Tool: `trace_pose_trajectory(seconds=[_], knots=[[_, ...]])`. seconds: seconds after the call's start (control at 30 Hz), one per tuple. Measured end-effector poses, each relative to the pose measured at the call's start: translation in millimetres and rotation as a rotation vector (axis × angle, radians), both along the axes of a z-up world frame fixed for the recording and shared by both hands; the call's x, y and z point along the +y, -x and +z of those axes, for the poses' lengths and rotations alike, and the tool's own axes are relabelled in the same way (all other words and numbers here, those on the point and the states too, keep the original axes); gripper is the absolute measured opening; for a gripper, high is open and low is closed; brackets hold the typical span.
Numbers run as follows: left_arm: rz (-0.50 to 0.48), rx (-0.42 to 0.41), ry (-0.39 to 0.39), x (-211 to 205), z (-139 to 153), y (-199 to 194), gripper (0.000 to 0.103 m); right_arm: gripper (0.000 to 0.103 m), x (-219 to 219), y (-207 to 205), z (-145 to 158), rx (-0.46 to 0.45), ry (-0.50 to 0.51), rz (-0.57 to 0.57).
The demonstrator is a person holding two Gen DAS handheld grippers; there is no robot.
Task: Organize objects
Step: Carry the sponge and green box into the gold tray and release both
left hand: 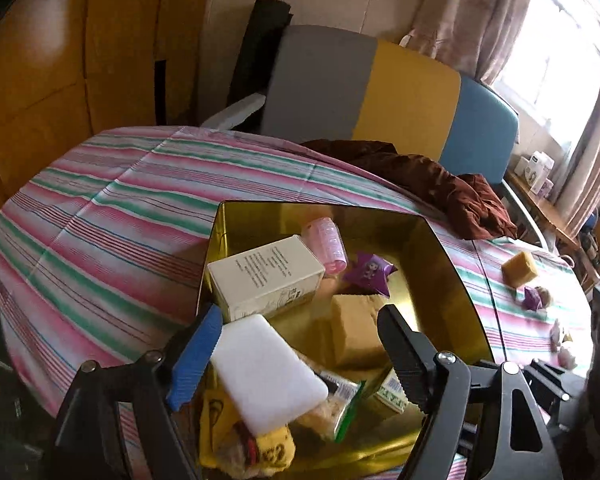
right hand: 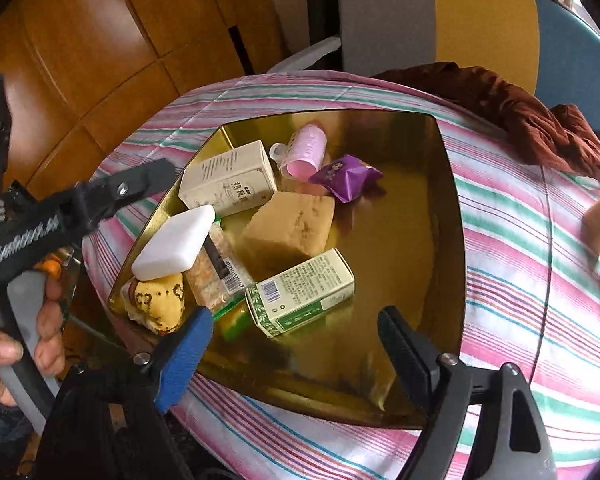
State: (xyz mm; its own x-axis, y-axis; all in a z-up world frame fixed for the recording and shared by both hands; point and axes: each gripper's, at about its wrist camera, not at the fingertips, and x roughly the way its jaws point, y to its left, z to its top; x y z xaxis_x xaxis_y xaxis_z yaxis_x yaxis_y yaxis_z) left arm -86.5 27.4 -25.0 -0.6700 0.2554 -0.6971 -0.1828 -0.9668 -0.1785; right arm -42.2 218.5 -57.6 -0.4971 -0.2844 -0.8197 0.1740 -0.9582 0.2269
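Note:
A gold tin tray (right hand: 448,208) on the striped cloth holds a cream box (right hand: 228,180), a pink roll (right hand: 304,152), a purple packet (right hand: 344,178), a tan block (right hand: 288,226), a green-and-white box (right hand: 300,292), a snack packet (right hand: 220,276) and a yellow pouch (right hand: 156,300). A white block (left hand: 268,372) lies tilted on top of the pile. My left gripper (left hand: 300,360) stands open around it, and its pads do not touch the block. My right gripper (right hand: 296,356) hangs open over the tray's near edge, just short of the green-and-white box, holding nothing.
On the cloth to the right of the tray lie a second tan block (left hand: 520,270) and a small purple packet (left hand: 532,298). A crumpled brown cloth (left hand: 440,184) sits behind the tray. A grey, yellow and blue chair back (left hand: 380,92) stands beyond. A person's hand (right hand: 4,344) grips the left handle.

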Motion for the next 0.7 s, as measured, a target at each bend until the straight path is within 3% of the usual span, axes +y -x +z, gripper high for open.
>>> trace_pose_trajectory(seconds=[0.27, 0.7], knots=[[-0.001, 0.098, 0.080, 6.6, 10.4, -30.1, 0.087, 0.086, -2.0, -10.9, 7.8, 0.034, -0.030, -0.028], [-0.018, 0.106, 0.114, 16.3, 8.3, -49.8, 0.088, 0.086, 1.9, -28.7, 18.6, 0.113, -0.105, -0.119]])
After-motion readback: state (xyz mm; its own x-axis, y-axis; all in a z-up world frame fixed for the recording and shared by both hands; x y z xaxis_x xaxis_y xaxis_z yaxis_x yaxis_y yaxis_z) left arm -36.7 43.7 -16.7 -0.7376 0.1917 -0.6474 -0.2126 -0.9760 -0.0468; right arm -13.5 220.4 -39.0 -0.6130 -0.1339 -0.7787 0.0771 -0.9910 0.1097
